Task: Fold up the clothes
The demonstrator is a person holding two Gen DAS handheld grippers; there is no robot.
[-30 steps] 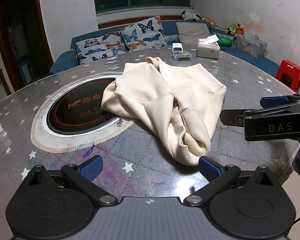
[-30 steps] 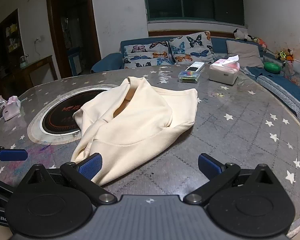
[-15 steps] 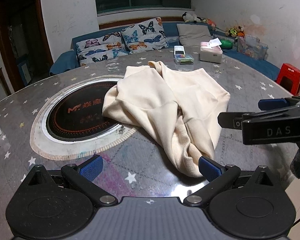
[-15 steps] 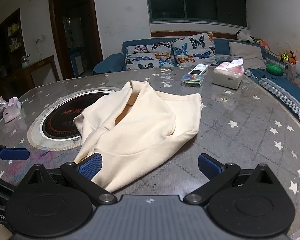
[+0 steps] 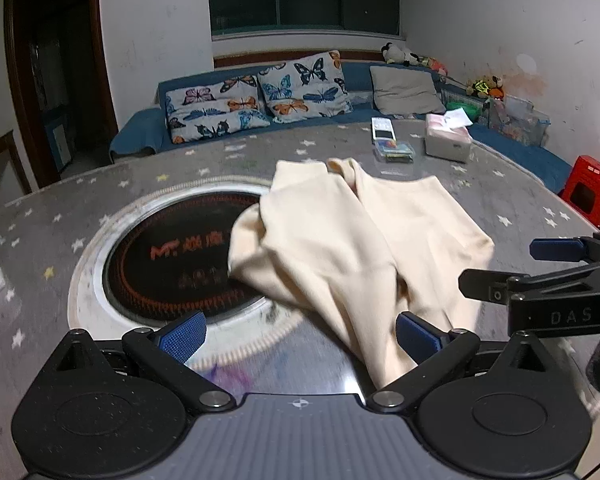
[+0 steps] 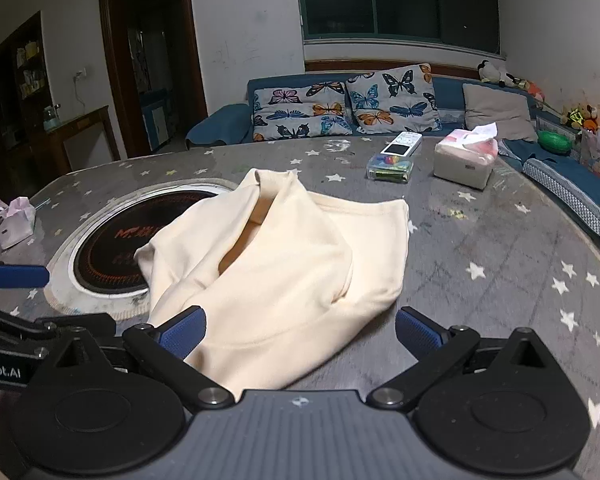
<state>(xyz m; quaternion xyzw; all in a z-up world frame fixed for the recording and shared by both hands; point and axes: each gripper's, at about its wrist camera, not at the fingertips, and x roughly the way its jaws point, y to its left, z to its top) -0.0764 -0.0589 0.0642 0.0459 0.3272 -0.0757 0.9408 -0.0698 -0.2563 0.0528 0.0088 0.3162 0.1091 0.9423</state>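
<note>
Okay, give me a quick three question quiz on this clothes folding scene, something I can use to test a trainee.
1. True or false: the left gripper is shut on the cream garment.
2. What partly lies under the garment: A) the round black cooktop, B) the tissue box, C) the remote?
3. Fill in: both grippers are ____, nothing held.

Key: 1 false, its fingers stand apart. 2 A. 3 open; right gripper too.
</note>
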